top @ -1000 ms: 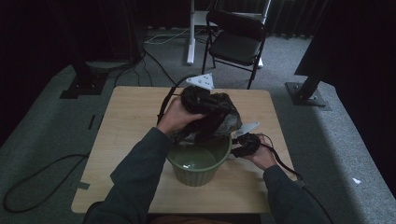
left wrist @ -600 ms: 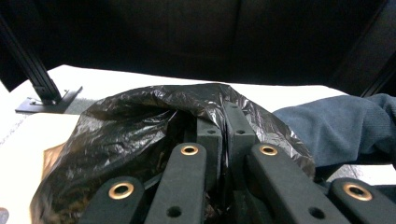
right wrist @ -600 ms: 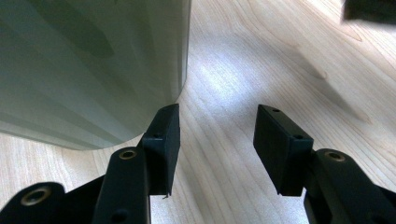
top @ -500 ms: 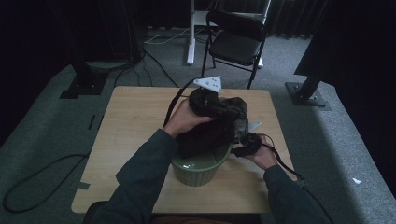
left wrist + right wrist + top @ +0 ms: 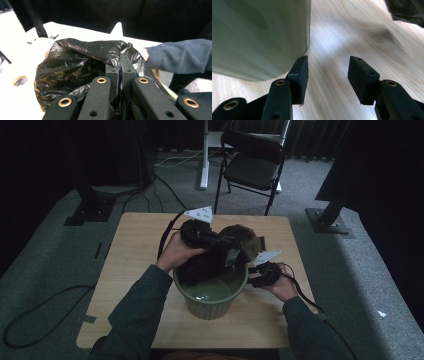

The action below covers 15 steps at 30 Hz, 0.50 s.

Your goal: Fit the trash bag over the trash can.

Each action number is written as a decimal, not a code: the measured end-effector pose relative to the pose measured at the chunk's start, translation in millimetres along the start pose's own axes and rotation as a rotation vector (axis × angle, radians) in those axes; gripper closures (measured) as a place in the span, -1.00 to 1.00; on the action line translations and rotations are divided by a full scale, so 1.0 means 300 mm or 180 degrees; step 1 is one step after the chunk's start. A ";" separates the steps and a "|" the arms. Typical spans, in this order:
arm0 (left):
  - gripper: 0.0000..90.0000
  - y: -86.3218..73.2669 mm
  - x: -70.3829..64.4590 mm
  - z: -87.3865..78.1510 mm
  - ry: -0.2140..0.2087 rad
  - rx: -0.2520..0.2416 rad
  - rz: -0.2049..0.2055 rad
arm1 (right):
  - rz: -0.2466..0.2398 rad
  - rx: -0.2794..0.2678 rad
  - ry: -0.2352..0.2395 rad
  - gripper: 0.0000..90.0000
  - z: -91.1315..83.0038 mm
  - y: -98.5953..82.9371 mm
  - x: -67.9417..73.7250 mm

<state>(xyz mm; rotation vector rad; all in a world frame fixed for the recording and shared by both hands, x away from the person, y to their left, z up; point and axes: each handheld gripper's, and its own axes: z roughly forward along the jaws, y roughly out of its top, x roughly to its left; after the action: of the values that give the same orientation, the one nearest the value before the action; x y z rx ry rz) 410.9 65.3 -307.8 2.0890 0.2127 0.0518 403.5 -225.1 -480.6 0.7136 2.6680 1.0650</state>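
Observation:
A crumpled black plastic bag (image 5: 215,255) hangs over the far rim of a green ribbed bucket (image 5: 212,295) in the middle of the wooden table (image 5: 135,265). My left gripper (image 5: 227,251) is shut on the bag (image 5: 75,62); its jaws (image 5: 120,71) pinch a fold of the film. My right gripper (image 5: 256,272) rests low on the table beside the bucket's right side, open, with bare wood between its fingers (image 5: 327,72). The bucket's wall (image 5: 259,37) stands just left of its left finger, apart from it. A corner of the bag (image 5: 407,11) shows at the upper right.
A black folding chair (image 5: 252,167) and a white stand pole (image 5: 204,155) stand beyond the table's far edge. Cables trail over the grey carpet at left (image 5: 45,305). Dark stand bases sit at left (image 5: 90,210) and right (image 5: 330,217).
My left gripper has carried the bag to the right and down over the bucket's rim. The right gripper has stayed beside the bucket.

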 end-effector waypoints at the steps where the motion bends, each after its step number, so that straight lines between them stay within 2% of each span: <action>1: 0.93 -0.009 0.004 -0.007 0.0015 -0.0004 -0.0018 | -0.0002 -0.0009 -0.0005 0.12 -0.002 0.000 0.000; 9: 0.93 -0.072 0.025 -0.050 0.0161 0.0086 -0.0114 | 0.0014 -0.0112 -0.0037 0.12 -0.032 0.006 -0.004; 15: 0.93 -0.113 0.036 -0.074 0.0214 0.0095 -0.0197 | 0.0063 -0.0248 -0.0092 0.12 -0.074 0.007 -0.017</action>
<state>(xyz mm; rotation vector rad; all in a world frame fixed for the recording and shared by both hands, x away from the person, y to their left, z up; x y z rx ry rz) 414.4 102.7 -326.3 2.1107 0.3205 0.0822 401.5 -239.5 -463.1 0.7364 2.5848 1.1477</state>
